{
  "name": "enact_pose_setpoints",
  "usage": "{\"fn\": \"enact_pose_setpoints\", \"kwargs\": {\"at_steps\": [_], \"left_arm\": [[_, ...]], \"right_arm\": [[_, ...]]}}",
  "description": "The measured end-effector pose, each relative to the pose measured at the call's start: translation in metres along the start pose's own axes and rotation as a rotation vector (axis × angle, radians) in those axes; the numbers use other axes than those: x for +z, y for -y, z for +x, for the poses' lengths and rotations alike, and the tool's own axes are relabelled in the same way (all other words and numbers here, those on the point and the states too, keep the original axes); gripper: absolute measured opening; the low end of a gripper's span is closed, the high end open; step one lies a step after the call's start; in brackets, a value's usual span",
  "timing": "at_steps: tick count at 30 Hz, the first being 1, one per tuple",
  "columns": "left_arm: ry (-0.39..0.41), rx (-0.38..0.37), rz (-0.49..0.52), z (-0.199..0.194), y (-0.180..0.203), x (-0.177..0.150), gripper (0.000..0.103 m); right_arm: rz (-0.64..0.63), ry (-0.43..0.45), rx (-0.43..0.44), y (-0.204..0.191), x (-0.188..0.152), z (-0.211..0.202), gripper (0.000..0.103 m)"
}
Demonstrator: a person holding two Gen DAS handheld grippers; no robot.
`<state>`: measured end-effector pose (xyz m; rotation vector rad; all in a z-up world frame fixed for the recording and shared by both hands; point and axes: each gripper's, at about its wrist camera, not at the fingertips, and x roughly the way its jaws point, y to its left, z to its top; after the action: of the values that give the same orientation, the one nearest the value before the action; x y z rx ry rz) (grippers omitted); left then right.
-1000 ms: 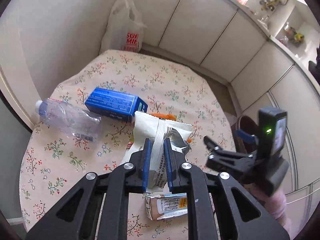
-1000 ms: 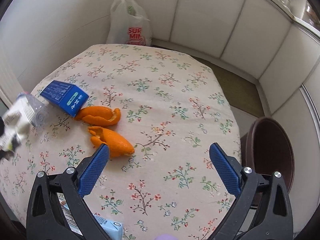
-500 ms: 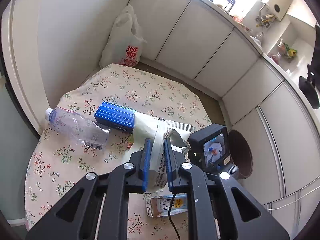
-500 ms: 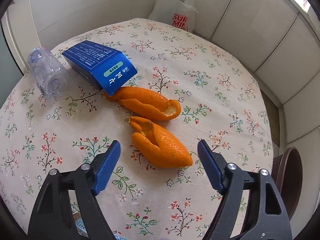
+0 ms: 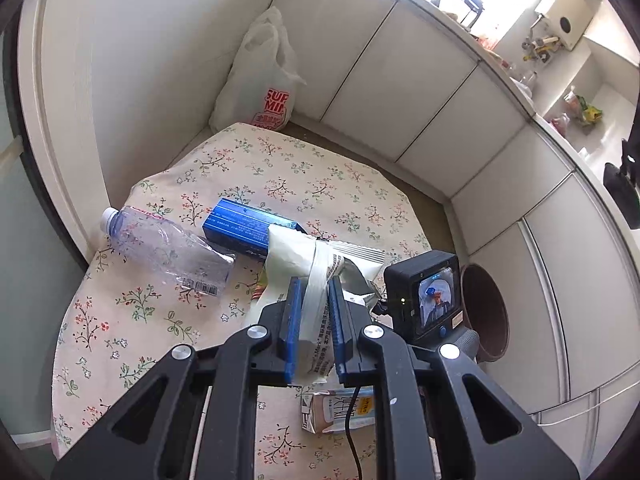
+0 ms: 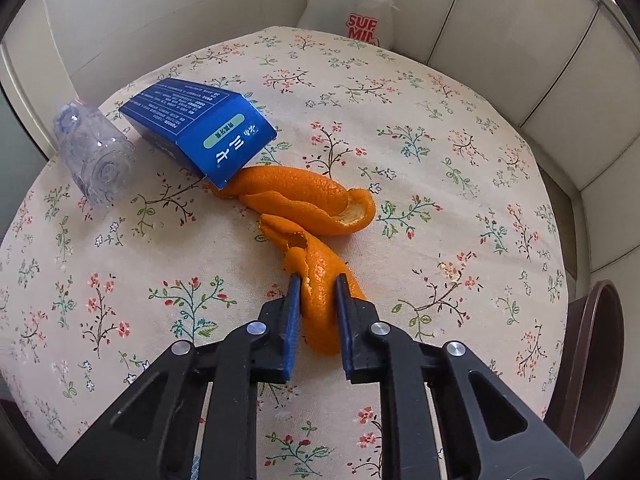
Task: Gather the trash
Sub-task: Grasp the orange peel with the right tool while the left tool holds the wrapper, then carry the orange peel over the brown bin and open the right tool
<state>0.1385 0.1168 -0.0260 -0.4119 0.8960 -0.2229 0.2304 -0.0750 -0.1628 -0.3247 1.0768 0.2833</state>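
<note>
Left gripper: the left gripper (image 5: 313, 320) is clamped on a crumpled white snack wrapper (image 5: 304, 268), held up above the table (image 5: 320, 176) — its blue pads pinch the wrapper's middle.
Right gripper: the right gripper (image 6: 317, 312) is closed on the near orange peel (image 6: 320, 280), which lies on the cloth at the middle of the table.
Second peel: a far orange peel (image 6: 304, 196) touches the near one, its left end tucked against the blue carton (image 6: 200, 128).
Bottle: a clear plastic bottle (image 6: 94, 156) lies on its side at the left edge of the table, just beside the carton.
Small carton: a brown-and-white drink carton (image 5: 340, 412) lies near the table's near edge, partly hidden under the left gripper.
Open room: the right and far parts of the flowered cloth are bare; the round edge falls away on the right toward a dark brown bin (image 6: 592, 360) on the floor.
Far edge: a white plastic bag (image 6: 356, 4) stands behind the table, against the wall.
Writing: the bag shows red letters "SUP" over "MI", cut off; the blue carton bears white East Asian characters and a green oval label — too small to read surely. The bottle carries a barcode.
</note>
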Motion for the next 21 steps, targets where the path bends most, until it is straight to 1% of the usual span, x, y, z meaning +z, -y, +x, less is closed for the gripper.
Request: {"fn": "enact_pose_setpoints", "kwargs": {"at_steps": [4,10,18,21], "left_arm": [[0.002,-0.003,-0.002,0.0,0.001,0.0,0.014],[0.011,-0.013,-0.006,0.0,0.003,0.002,0.014],[0.015,-0.034,0.003,0.003,0.016,0.001,0.014],[0.017,-0.045,0.005,0.005,0.022,0.001,0.014]], "right_arm": [[0.009,0.022,0.011,0.004,0.0,-0.011,0.014],[0.02,0.096,-0.019,0.011,0.002,-0.038,0.014],[0.078,0.209,-0.071,0.043,-0.001,-0.089,0.014],[0.115,0.255,-0.105,0.06,-0.005,-0.112,0.014]]}}
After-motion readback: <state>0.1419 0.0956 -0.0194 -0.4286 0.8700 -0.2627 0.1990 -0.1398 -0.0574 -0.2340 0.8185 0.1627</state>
